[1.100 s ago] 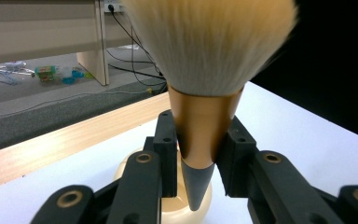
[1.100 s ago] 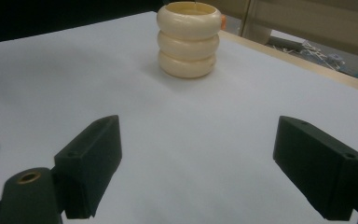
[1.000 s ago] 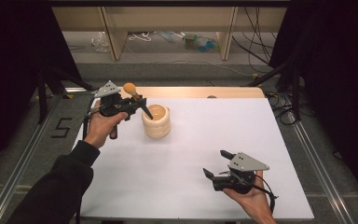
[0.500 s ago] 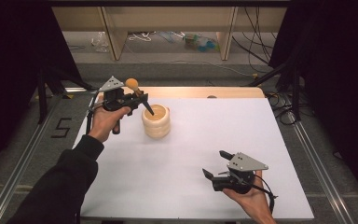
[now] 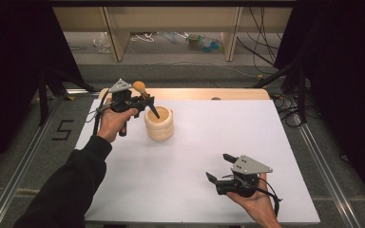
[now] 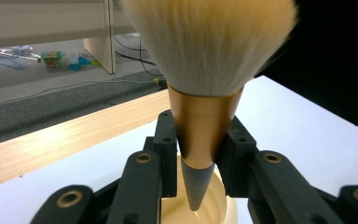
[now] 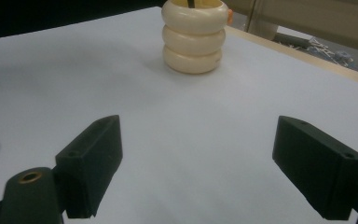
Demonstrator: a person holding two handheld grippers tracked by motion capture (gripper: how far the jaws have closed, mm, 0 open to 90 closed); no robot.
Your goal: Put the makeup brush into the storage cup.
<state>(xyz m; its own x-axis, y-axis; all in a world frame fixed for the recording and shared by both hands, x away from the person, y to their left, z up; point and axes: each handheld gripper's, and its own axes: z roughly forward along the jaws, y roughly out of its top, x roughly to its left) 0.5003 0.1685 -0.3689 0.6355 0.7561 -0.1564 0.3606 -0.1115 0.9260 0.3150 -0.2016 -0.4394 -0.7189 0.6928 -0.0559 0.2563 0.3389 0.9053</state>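
A brush [image 5: 139, 87] with a pale bristle head, gold collar and dark pointed handle is held tilted, bristles up, in my left gripper [image 5: 145, 102], which is shut on the collar. The handle tip dips into the mouth of a cream ribbed cup [image 5: 159, 124] standing on the white table at back left. In the left gripper view the jaws [image 6: 200, 154] clamp the brush [image 6: 200, 126] over the cup [image 6: 214, 207]. My right gripper [image 5: 217, 166] rests open near the front right, well apart from the cup. The right gripper view shows its open jaws [image 7: 214, 154] facing the cup [image 7: 194, 35] across bare table.
The white sheet [image 5: 204, 142] covers the table, with a wooden strip [image 5: 195, 93] along the far edge. Beyond lie grey floor, wooden furniture legs [image 5: 230, 33] and loose cables. Dark curtains flank both sides.
My left gripper has shifted slightly to the right with the brush, its handle tip staying at the cup's mouth. The right gripper has not moved.
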